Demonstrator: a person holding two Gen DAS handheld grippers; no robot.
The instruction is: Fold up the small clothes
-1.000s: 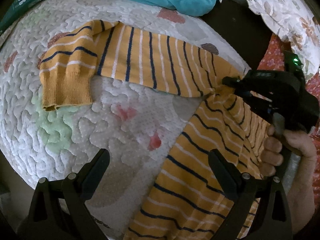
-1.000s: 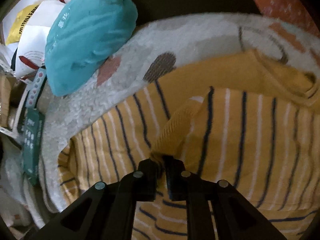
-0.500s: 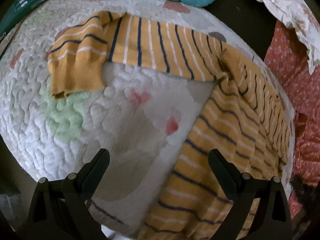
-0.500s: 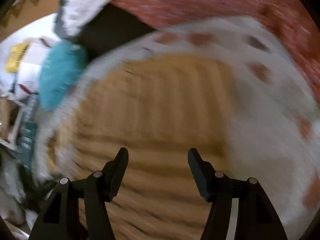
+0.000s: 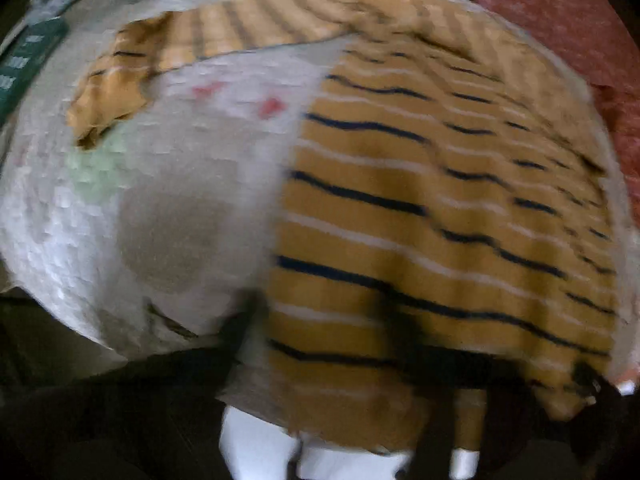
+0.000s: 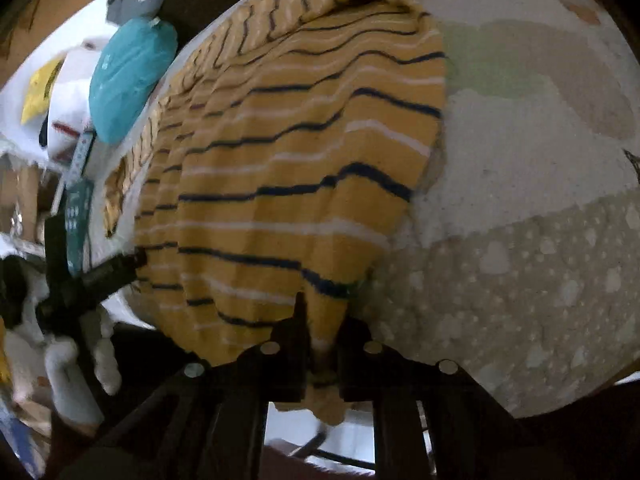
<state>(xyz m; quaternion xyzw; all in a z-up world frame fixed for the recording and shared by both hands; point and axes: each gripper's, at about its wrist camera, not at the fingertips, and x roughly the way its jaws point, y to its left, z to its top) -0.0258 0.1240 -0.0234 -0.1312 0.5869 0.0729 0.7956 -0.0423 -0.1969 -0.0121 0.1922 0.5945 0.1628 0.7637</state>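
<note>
1. A knitted sweater in mustard yellow, crossed by thin navy and white stripes, is spread over a quilt directly ahead of both grippers.
2. The knit is seen to be soft and ribbed, and it ripples into shallow folds toward the far side of the right wrist view.
3. The right gripper is clenched on the sweater's near hem; a narrow tab of yellow knit is pinched between its black fingers and hangs down behind them.
4. In that same view the left gripper is seen to the left, its black tip at the sweater's left edge.
5. In the blurred left wrist view the left gripper's own fingers are smeared dark shapes at the sweater's near hem. Its jaws are closing; whether the pads already press the cloth cannot be told.
6. A striped sleeve is stretched away to the far left of the left gripper, ending in a plain ribbed cuff.
7. The quilt is white and puckered with stitched bumps, patched in pale green, grey, red and a beige spotted print.
8. A smooth, rounded teal bundle is seen beyond the sweater, far left of the right gripper.
9. Red speckled cloth lies to the far right of the left gripper.
</note>
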